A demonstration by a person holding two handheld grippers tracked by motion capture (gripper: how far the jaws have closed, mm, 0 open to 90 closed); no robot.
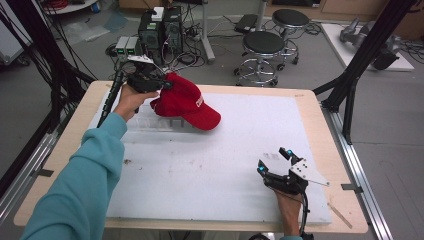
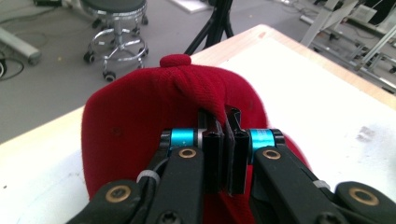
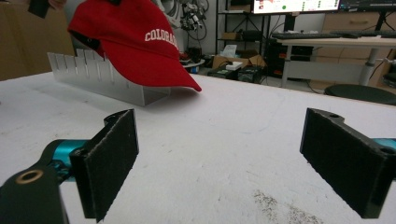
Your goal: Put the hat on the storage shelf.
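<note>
Left tool [image 2: 223, 154]: jaws closed on a fold of fabric at the back of the red cap [image 2: 140, 121], pads pinching the cloth just below the crown button. In the high view the left tool [image 1: 150, 80] sits at the far left of the tabletop [image 1: 310, 107], with the cap [image 1: 187, 102] hanging from it toward the right, brim pointing right and toward the person.

The cap is off the white mat [image 1: 215, 165]; in the right gripper view its brim tip hovers over a low grey slotted rack [image 3: 102, 79] and its front lettering faces that camera. Whether any fabric touches the rack cannot be told.

Right tool [image 1: 275, 162]: jaws wide open, nothing between them, low over the near right part of the mat. Its pads [image 3: 109, 161] face the cap across open mat.

Key relation: the cap lies far and to the left of the right tool, well apart, with its long axis running from the pinched back toward the brim, roughly toward the right hand. The left hand is the one holding it; the right is the free one. Judgement: a handover or placing on the rack would need the brim end brought within reach, the single pinch leaving the cap free to swing.
</note>
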